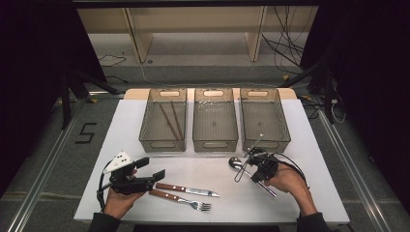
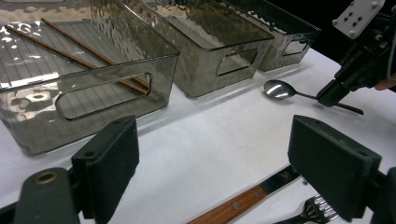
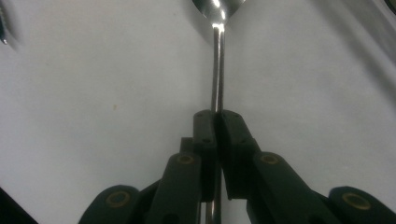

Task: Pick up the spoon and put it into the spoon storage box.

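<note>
Nearest the camera, your two forearms came in from the bottom edge of the high view, each hand holding a gripper over a white table [image 1: 67,193]. Your left gripper [image 1: 151,169] hovered at the near left with its jaws spread wide and nothing between the pads. In the left gripper view, a wooden-handled knife [image 2: 243,201] and the tines of a fork [image 2: 314,210] lay on the table just below those jaws. From above, the knife [image 1: 186,189] and fork [image 1: 179,198] lay side by side, just to the right of that gripper.

Your right gripper [image 3: 217,122] had its jaws closed on the handle of a metal spoon [image 3: 216,70]. The spoon [image 1: 237,163] sat at the near right of the table, its bowl pointing towards the bins; it seemed to rest on the surface, though the view was too dim to be sure.

Three clear smoky plastic bins stood in a row at the far side. The left bin [image 1: 150,135] held two dark chopsticks [image 1: 171,121]. The middle bin [image 1: 215,140] and the right bin [image 1: 285,130] stood beside it.
</note>
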`<action>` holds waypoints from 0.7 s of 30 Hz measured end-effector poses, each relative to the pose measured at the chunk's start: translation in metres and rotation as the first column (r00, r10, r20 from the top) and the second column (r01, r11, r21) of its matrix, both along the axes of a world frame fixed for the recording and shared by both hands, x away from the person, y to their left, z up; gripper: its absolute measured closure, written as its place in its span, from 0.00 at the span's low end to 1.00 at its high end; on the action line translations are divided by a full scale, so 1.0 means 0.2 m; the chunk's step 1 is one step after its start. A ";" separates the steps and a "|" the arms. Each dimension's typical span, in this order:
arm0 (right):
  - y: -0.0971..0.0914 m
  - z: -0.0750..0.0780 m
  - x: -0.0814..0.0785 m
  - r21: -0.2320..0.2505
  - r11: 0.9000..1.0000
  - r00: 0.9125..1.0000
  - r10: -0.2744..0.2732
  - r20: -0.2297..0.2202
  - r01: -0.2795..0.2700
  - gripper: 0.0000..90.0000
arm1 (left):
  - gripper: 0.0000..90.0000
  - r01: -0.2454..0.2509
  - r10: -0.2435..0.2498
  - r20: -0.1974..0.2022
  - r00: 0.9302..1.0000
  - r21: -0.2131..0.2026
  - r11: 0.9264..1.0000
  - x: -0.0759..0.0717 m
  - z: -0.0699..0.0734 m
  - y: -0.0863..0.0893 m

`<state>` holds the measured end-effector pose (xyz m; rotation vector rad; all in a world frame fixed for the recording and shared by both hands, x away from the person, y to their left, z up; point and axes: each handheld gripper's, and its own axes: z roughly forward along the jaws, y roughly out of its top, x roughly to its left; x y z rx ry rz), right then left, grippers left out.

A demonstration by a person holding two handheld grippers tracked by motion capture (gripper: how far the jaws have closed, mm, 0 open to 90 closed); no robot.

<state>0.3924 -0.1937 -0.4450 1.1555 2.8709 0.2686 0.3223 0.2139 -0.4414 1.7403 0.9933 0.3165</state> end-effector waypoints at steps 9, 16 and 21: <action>0.01 0.10 -0.03 0.093 0.995 0.999 0.016 0.044 -0.020 0.95 | 0.18 -0.003 0.003 0.003 1.000 -0.006 1.000 0.00 0.00 0.00; 0.01 0.21 0.00 0.186 0.982 0.994 0.011 0.112 -0.032 0.95 | 0.18 -0.004 0.004 0.007 1.000 -0.007 1.000 0.00 0.00 0.00; 0.01 0.26 0.05 0.248 0.969 0.987 -0.023 0.162 -0.018 0.95 | 0.18 -0.006 0.006 0.008 1.000 -0.013 1.000 0.00 0.00 0.00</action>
